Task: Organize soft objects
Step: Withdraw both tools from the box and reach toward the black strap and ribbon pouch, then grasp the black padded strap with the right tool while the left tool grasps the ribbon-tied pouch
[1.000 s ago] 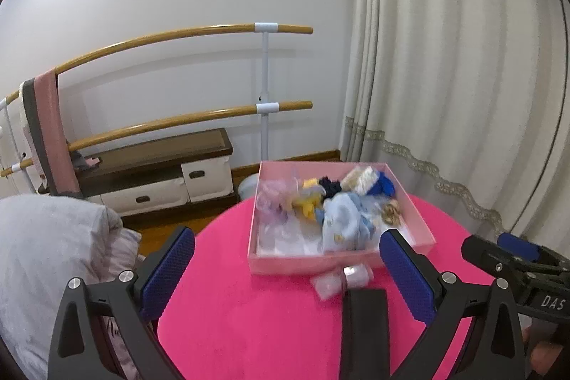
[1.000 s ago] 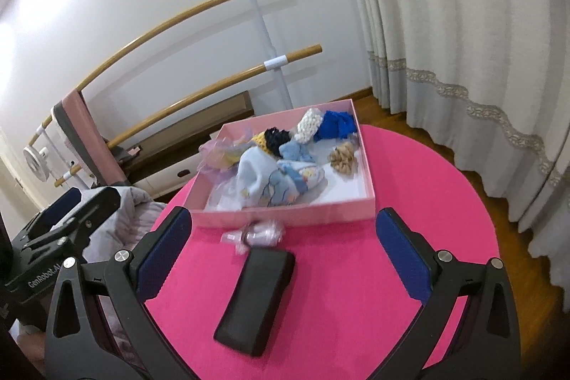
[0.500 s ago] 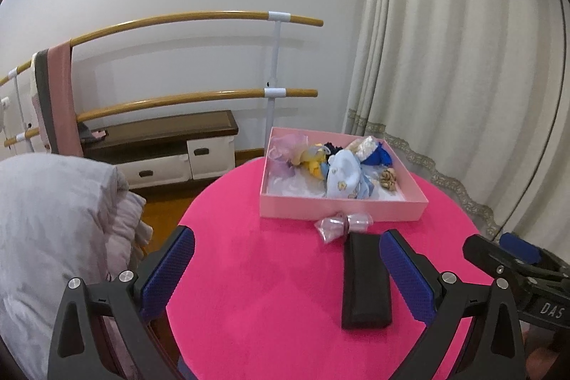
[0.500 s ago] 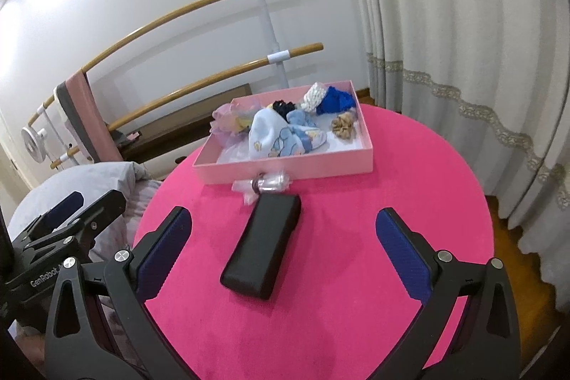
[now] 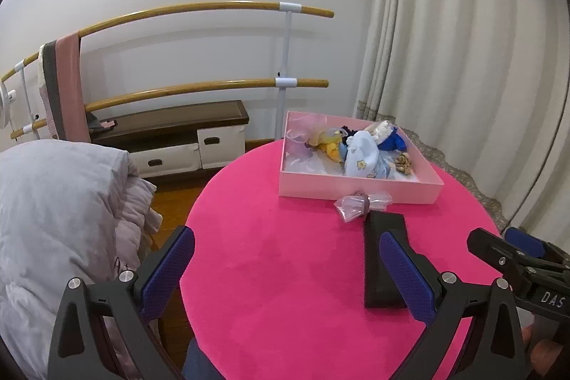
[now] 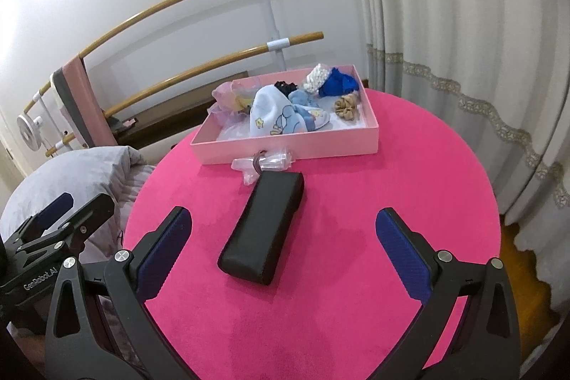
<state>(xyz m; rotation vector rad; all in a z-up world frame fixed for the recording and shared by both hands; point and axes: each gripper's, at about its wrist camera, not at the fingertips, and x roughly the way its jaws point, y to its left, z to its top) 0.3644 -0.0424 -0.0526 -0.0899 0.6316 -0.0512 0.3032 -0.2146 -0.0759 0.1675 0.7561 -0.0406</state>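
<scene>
Soft things (image 6: pixel 285 111) heaped in pink box (image 6: pixel 285 148) at table's (image 6: pixel 409 202) far side. Clear packet (image 6: pixel 263 164) touching box front; black case (image 6: pixel 263 227) just nearer. Left gripper (image 5: pixel 285 276), right gripper (image 6: pixel 285 251) both spread wide, empty, over near edge.

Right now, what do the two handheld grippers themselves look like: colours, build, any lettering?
Both match: the left gripper and right gripper have black angular finger arms with triangular cutouts and silver screw heads, tipped with textured blue pads. White lettering shows on each body when seen from the other camera: "GenRobot.AI" on the left, "DAS" on the right. No cables are visible.
</scene>
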